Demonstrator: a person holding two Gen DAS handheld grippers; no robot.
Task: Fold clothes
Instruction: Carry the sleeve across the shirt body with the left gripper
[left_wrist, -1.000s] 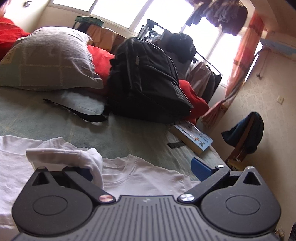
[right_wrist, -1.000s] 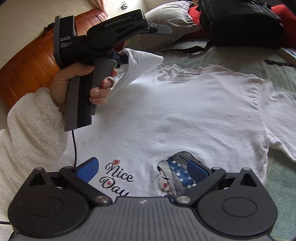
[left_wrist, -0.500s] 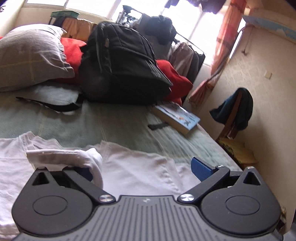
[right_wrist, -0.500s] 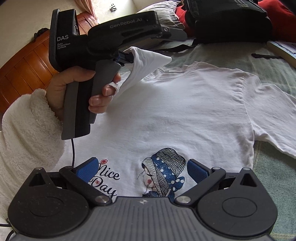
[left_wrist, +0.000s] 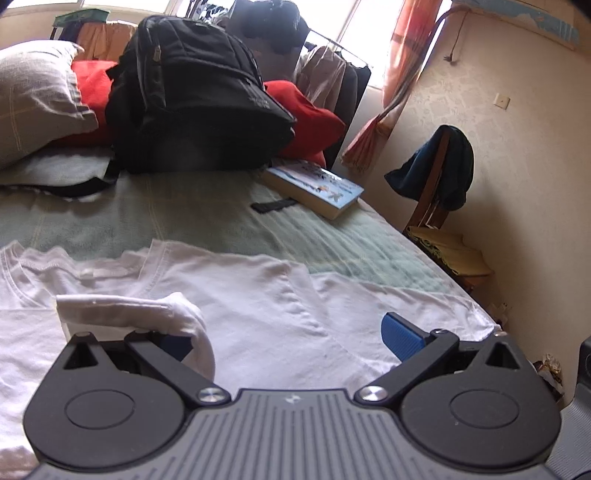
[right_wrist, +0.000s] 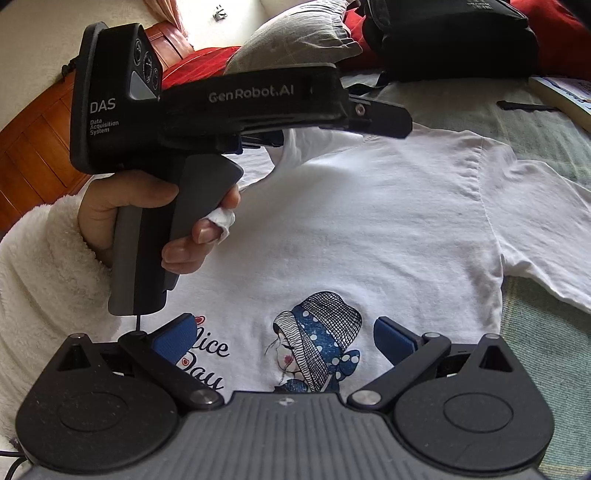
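A white T-shirt (right_wrist: 388, 229) with a blue-hatted girl print and "Nice Day" lettering lies front up on the green bedspread (left_wrist: 221, 221). My left gripper (left_wrist: 288, 336) stands wide open; the shirt's left sleeve (left_wrist: 147, 314) is draped over its left finger and lifted above the shirt body. In the right wrist view the left gripper (right_wrist: 332, 125) hovers over the collar area with the sleeve (right_wrist: 295, 147) hanging from it. My right gripper (right_wrist: 284, 336) is open and empty above the print near the shirt's lower part.
A black backpack (left_wrist: 192, 92), grey pillow (left_wrist: 33, 96) and red cushions (left_wrist: 306, 114) sit at the head of the bed. A book (left_wrist: 314, 188) and a small black object (left_wrist: 273, 205) lie beyond the shirt. A chair with dark clothing (left_wrist: 436, 170) stands by the wall.
My left gripper has carried the lifted sleeve to the right, across the shirt toward its middle. My right gripper has drawn back slightly along the print.
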